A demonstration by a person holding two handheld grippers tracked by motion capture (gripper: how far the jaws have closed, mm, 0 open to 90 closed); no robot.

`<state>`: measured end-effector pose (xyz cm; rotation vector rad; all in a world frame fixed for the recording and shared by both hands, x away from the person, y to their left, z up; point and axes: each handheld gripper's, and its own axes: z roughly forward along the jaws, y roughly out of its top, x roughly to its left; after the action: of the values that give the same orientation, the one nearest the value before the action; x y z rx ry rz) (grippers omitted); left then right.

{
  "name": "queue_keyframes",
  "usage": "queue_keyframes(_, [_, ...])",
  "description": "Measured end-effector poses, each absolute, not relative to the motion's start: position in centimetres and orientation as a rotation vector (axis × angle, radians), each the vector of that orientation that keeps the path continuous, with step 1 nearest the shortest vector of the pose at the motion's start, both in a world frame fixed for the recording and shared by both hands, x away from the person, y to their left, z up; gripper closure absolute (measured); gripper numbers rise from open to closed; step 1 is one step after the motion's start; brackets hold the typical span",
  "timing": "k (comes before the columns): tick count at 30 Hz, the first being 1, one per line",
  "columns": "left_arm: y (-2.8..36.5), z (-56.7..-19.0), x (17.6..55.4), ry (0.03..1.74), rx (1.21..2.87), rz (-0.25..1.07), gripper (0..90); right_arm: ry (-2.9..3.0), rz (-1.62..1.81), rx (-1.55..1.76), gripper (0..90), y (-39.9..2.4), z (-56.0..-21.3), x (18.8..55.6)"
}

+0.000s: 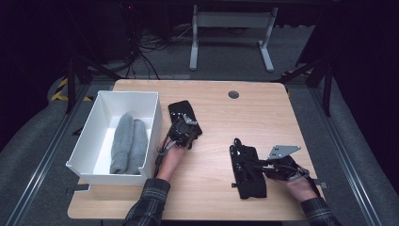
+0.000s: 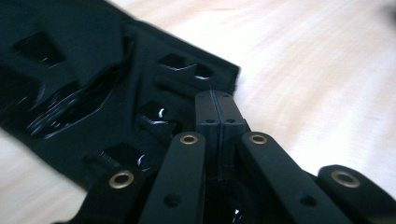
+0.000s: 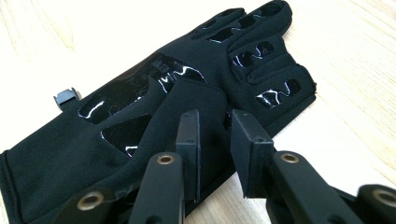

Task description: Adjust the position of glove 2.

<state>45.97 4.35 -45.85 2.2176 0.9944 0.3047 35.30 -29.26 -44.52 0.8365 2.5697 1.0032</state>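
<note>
Two black gloves with glossy grip patches lie flat on the wooden table. The left glove lies beside the bin, and my left gripper points at it from the near side. In the left gripper view its jaws are pressed together, and the left gripper rests on the glove near its edge; I cannot tell whether fabric is nipped. The right glove lies palm up. My right gripper straddles a raised fold of that glove by the thumb, and its jaws grip the fabric.
A white bin stands at the table's left with a rolled grey cloth inside. A round cable grommet sits near the far edge. A small clip pokes out from the right glove's cuff side.
</note>
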Motion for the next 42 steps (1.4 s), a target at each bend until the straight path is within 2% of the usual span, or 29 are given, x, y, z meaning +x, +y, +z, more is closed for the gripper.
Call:
queue_keyframes(10, [0.0,-45.6,43.1,0.826,2.286,0.183,90.0,2.569,1.004,0.832,74.5,-29.2,-44.4,35.3])
queue_keyframes(15, [-1.1,-45.1,42.4,0.776,2.291,0.186,90.0,2.568,1.005,0.834,74.8,-29.3,-44.4,35.3])
queue_keyframes(24, [2.1,-42.7,45.8,0.892,2.203,0.285,90.0,2.572,1.005,0.826,76.4,-29.1,-44.4,35.3])
queue_keyframes(31, [4.8,-44.0,49.3,1.067,2.189,0.374,90.0,2.573,1.013,0.828,76.7,-29.2,-44.4,35.3])
queue_keyframes(36, [5.3,-45.0,49.5,1.103,2.244,0.410,90.0,2.578,1.017,0.824,77.7,-29.1,-44.4,35.2])
queue_keyframes(42, [4.9,-45.1,47.8,1.110,2.291,0.408,90.0,2.589,1.044,0.810,82.1,-28.5,-44.2,35.1])
